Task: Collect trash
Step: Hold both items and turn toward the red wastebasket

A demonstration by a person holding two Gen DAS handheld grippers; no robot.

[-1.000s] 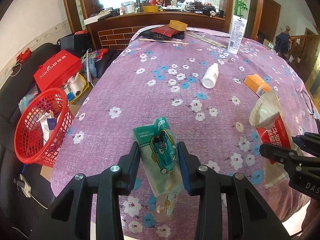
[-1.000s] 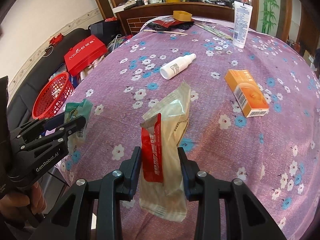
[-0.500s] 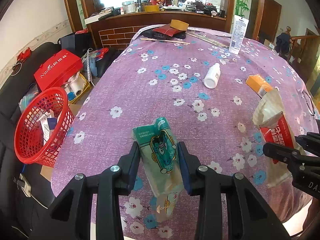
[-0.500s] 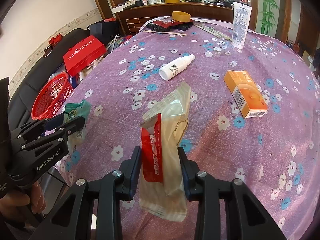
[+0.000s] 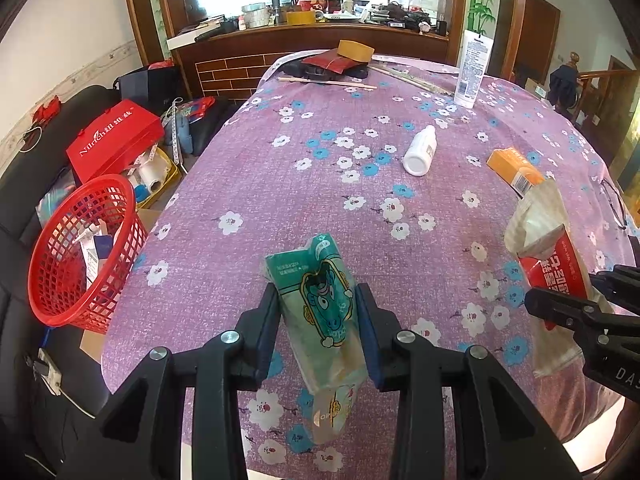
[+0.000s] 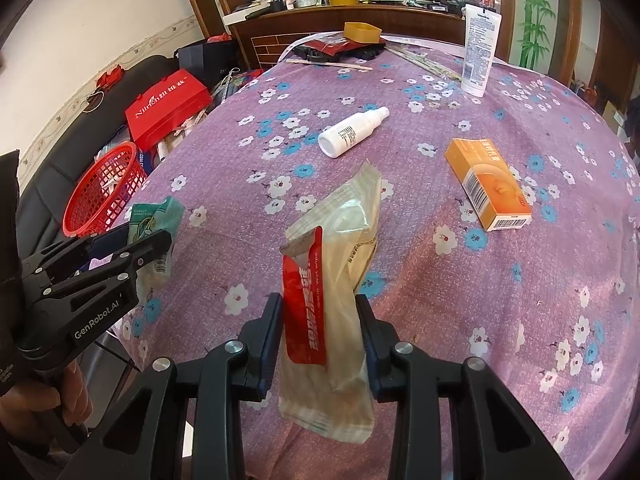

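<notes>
Both tools loaded, nothing dropped yet. Left tool [image 5: 316, 312] is clamped on a green wrapper [image 5: 320, 304]; the jaws press both of its sides and it hangs clear above the near edge of the surface [image 5: 280, 168]. Right tool [image 6: 320, 320] is clamped on a clear-and-red wipes packet [image 6: 332, 280], also lifted off the cloth.

Red basket [image 5: 76, 252] sits off the left edge of the surface, lower down, on what looks like a black sofa. It already has a few bits of paper or packaging in it, though the mesh hides most of them, so hard to say how many.

Progress, as a judgement: mid-task. Two pieces picked up, not yet binned. Left tool is the nearer one to the basket, so the green wrapper probably goes in first, then the packet.

Still lying on the surface: white bottle [image 6: 352, 132] on its side near the middle, orange box [image 6: 488, 184] flat to the right of it. Both are well apart from the tools. The white tube [image 6: 480, 48] standing at the far end and the clutter behind it may or may not count as trash
</notes>
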